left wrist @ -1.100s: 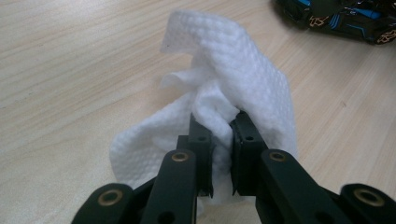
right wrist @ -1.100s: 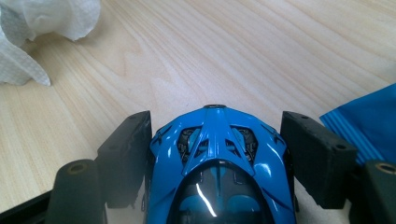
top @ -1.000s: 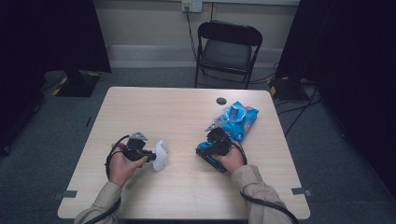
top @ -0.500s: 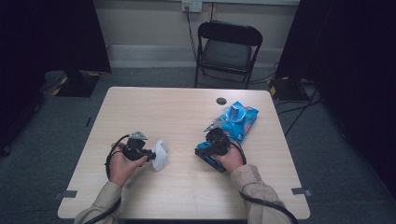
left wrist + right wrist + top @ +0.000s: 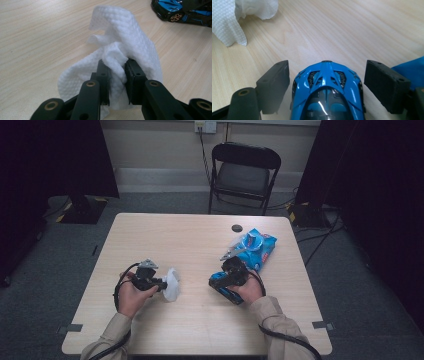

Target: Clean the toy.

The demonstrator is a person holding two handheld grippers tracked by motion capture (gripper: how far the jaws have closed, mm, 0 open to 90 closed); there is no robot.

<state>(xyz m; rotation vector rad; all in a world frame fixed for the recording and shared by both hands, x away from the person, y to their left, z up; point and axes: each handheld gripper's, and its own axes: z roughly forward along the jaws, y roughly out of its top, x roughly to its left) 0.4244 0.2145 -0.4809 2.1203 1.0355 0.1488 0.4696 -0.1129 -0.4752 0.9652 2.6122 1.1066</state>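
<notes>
Softly crumpled, dimpled paper towel (image 5: 125,50) faces glossy (blue) toy car (image 5: 327,95).

A crumpled white embossed paper towel (image 5: 125,57) is seen bunched between the two black jaws of the left gripper (image 5: 117,72), whose pads are pressed against a twisted fold of it; the jaws have just been opening slightly, with the towel kept between them. The towel is spread upward and sideways from the jaws over a pale wood-grain table (image 5: 37,37). In the upper right corner, well apart from the towel, a black and blue toy car (image 5: 182,11) is partly shown on the table.
</notes>
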